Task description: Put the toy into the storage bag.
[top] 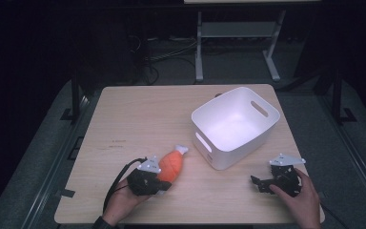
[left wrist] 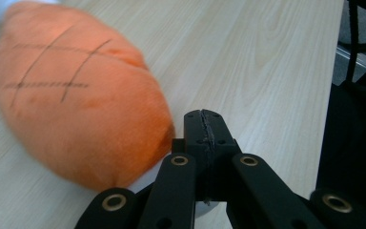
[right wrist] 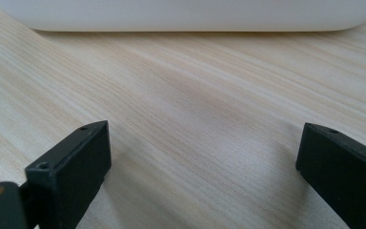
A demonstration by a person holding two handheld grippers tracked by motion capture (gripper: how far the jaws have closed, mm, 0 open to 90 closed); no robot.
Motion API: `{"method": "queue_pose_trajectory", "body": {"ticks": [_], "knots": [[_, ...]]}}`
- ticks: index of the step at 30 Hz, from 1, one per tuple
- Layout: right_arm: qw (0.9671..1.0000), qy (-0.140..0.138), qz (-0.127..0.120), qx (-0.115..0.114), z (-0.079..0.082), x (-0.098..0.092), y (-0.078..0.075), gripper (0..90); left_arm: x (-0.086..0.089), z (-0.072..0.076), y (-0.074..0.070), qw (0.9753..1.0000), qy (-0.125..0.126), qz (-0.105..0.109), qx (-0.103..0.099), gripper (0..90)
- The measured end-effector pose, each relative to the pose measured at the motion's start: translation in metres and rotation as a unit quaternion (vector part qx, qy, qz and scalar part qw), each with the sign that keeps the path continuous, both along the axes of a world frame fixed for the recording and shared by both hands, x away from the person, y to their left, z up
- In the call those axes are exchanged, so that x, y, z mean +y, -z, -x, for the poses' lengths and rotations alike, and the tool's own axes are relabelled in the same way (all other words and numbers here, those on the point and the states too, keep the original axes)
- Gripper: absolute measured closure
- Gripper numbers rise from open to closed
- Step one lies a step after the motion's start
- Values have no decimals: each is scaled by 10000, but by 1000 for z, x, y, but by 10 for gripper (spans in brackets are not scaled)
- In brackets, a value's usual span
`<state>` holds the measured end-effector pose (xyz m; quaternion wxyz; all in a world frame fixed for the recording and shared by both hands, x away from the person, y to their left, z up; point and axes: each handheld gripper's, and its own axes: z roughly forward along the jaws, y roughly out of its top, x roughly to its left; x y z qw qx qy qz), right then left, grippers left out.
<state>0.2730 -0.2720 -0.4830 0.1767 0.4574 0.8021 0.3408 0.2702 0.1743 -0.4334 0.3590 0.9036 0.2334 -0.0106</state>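
An orange plush drumstick [top: 173, 164] with a white bone end lies on the wooden table [top: 138, 119], left of a white bin [top: 228, 152]. My left gripper [top: 165, 186] rests at the plush's near end. In the left gripper view its jaws [left wrist: 204, 126] are shut against each other with nothing between them, and the plush [left wrist: 76, 105] lies just to their left, touching or nearly so. My right gripper [top: 257, 183] sits low on the table near the front right. It [right wrist: 202, 157] is open over bare wood, facing the bin's wall [right wrist: 186, 14].
The bin is empty, stands at an angle on the right half of the table and has handle slots in its walls. Behind the table, metal desk legs [top: 199, 47] and cables lie on a dark floor. The table's front edge runs just below both hands.
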Motion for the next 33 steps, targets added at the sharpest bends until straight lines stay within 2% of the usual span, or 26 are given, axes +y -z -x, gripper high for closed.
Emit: {"method": "queue_pose_trajectory", "body": {"ticks": [9,23,28,33], "knots": [[10000,1,0,0,0,0,0,40,21,-3,-4,9996,-245,-92,-122,897],[10000,0,0,0,0,0,0,40,49,-9,-6,9970,-660,-264,-293,897],[10000,1,0,1,0,0,0,40,49,-9,-6,9969,-674,-263,-300,897],[10000,0,1,0,0,0,0,40,48,-7,-16,9972,-600,-230,-370,877]]}}
